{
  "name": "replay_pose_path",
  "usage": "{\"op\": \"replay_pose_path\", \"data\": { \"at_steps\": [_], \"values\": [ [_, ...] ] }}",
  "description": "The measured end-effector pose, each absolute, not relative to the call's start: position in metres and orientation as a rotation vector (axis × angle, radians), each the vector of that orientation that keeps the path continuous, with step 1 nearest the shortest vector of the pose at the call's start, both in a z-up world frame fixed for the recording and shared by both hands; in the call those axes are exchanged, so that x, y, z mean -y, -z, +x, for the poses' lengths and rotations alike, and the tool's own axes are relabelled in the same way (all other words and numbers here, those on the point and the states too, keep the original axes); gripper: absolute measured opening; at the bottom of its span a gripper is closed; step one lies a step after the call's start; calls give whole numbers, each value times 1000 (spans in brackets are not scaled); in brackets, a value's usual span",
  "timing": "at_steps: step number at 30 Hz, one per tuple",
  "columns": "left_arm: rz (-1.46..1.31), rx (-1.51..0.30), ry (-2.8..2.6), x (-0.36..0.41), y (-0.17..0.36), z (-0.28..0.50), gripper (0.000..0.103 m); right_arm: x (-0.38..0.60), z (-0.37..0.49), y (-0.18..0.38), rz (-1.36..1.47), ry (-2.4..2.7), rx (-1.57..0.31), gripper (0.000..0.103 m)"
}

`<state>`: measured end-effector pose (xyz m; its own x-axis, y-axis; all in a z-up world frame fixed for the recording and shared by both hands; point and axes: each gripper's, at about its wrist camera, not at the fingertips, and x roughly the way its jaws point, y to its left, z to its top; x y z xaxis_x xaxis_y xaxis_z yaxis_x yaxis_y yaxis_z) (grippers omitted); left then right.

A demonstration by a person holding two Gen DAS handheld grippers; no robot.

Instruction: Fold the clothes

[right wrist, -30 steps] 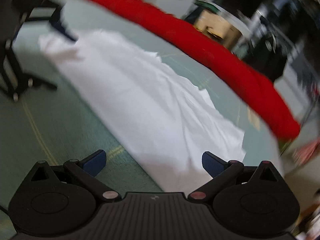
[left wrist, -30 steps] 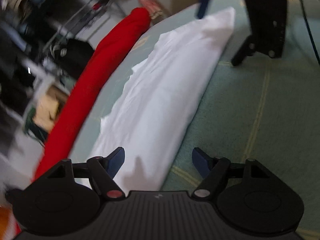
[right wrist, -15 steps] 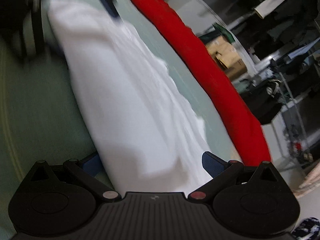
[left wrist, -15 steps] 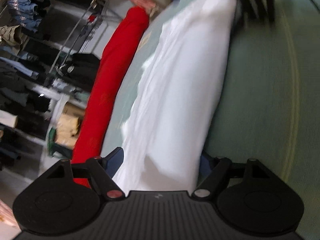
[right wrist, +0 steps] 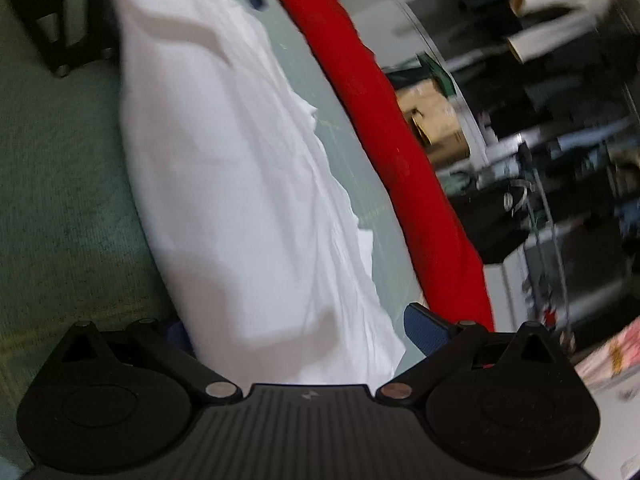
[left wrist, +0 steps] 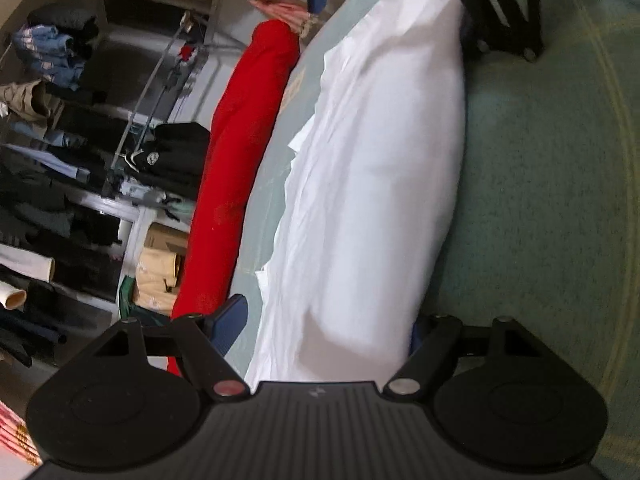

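running away lengthwise, white garment

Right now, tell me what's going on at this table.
A person holds a pair of tongs in each hand, one at each end of a long white garment lying folded on the green table cover. The left tongs and right tongs both stand open with the cloth's ends between them, not yet pinched. A red fabric roll lies along the far edge.
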<state>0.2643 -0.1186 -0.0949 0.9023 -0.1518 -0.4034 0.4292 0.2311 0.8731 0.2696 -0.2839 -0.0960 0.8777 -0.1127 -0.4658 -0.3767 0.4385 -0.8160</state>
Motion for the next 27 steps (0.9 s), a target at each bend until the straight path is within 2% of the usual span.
{"op": "replay_pose_path", "data": {
  "at_steps": [6,8,11,13,14,16,24,27],
  "values": [
    [1290,-308,350,90,103,272,73,333,272,95,-1075,-141,-563,103],
    [1343,-302,357,99,107,272,66,331,280,96,-1099,-155,-587,103],
    [1392,-316,387,107,118,268,37,314,287,101,-1204,-168,-593,103],
    [1408,-332,410,109,127,265,8,310,288,103,-1232,-176,-598,103],
    [1419,-328,411,109,132,263,5,311,288,103,-1224,-176,-601,103],
    [1416,-331,411,109,134,264,1,313,287,103,-1200,-174,-603,103],
    [1388,-381,428,110,133,269,0,314,273,105,-1190,-165,-578,101],
    [1369,-386,426,108,134,268,0,314,268,106,-1181,-177,-574,93]
  ]
}}
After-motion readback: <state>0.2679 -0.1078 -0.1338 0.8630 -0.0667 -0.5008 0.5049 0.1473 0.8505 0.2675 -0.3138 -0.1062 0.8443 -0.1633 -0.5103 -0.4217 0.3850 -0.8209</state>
